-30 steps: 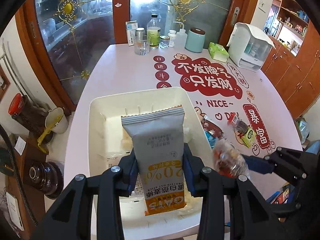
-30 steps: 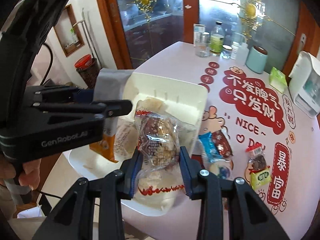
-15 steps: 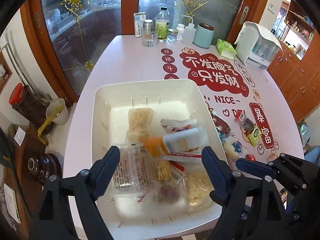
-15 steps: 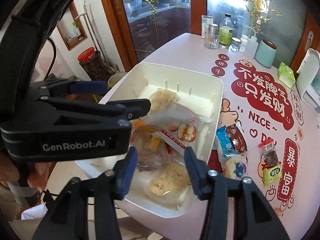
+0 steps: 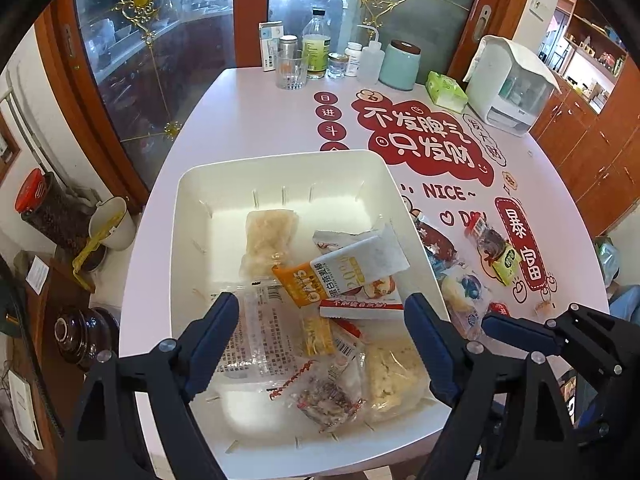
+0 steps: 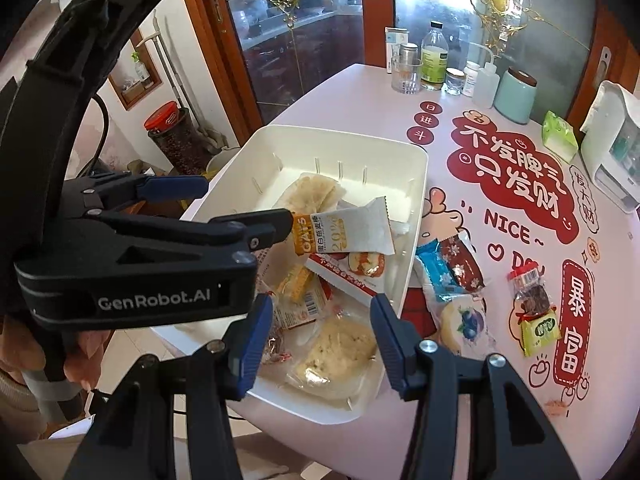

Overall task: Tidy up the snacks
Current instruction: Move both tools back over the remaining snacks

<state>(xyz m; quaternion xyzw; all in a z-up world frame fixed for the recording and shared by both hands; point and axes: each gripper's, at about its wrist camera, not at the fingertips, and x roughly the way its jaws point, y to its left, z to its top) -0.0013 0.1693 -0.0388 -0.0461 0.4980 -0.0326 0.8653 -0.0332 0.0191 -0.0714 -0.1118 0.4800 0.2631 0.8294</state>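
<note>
Both the left tongs and right tongs gape wide and empty above the white tray on the bench. The oat bar lies inside atop other snacks; several more packets lie just beside the tray.

A white rectangular bin at frame centre is filled at its near end with overlapping snack packets, a grey-and-orange oat bar lying tilted on top, while four more wrapped snacks are scattered on the table right of it.
</note>
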